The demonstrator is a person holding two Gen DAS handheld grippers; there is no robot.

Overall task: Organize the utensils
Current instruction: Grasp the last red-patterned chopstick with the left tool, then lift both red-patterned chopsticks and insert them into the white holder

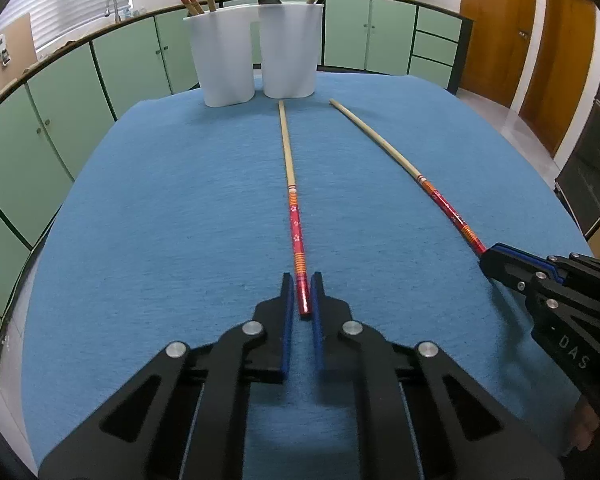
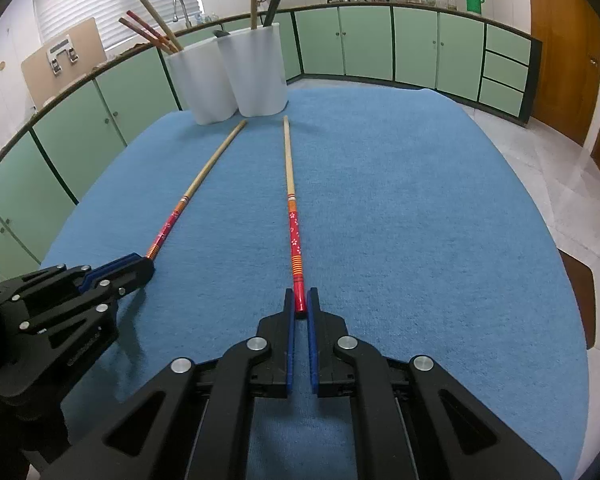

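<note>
Two long chopsticks with red patterned handles lie on the blue cloth. My left gripper point(image 1: 301, 284) is shut on the red end of the left chopstick point(image 1: 291, 196), which also shows in the right wrist view point(image 2: 204, 174). My right gripper point(image 2: 301, 298) is shut on the red end of the right chopstick point(image 2: 290, 200), seen in the left wrist view point(image 1: 396, 156). Both chopsticks point at two white holder cups point(image 1: 256, 52) at the table's far edge, which hold several chopsticks and a dark spoon.
The blue cloth point(image 1: 160, 220) covers the table. Green cabinets point(image 2: 372, 44) run along the back and left. Wooden doors point(image 1: 500, 28) stand at the right. A dark chair edge point(image 2: 580, 300) sits beside the table's right side.
</note>
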